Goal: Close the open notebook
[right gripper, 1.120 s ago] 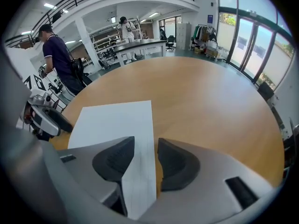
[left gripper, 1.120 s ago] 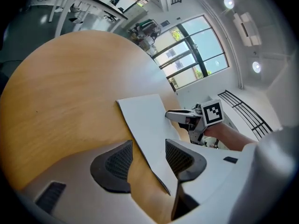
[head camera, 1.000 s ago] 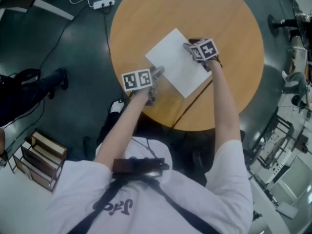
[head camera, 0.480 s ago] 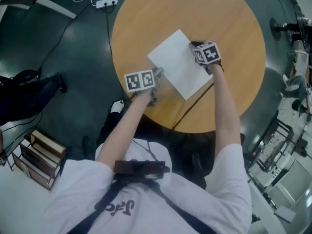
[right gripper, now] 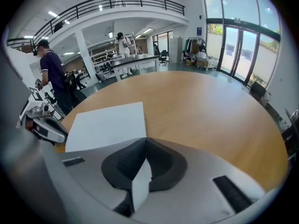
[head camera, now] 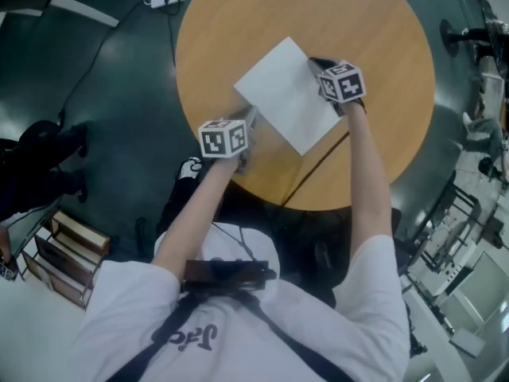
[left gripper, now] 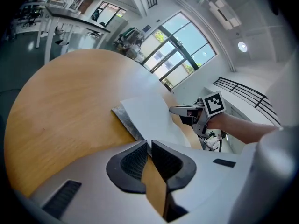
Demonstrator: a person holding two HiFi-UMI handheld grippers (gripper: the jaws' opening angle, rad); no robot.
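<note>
The open notebook point(head camera: 282, 94) lies slantwise on the round table point(head camera: 382, 46) between the 2 tools; the left gripper point(left gripper: 148, 144), jaws just closing narrow, nips its grey cover point(left gripper: 122, 118) at the near long edge; the right gripper point(right gripper: 146, 143), likewise closing, pinches the white page point(right gripper: 105, 125) at the opposite, far edge.

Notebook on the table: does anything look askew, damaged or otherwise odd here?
Nothing stands out. The notebook lies open on the round table, its white page clean and untorn, and nothing is spilled around it.
</note>
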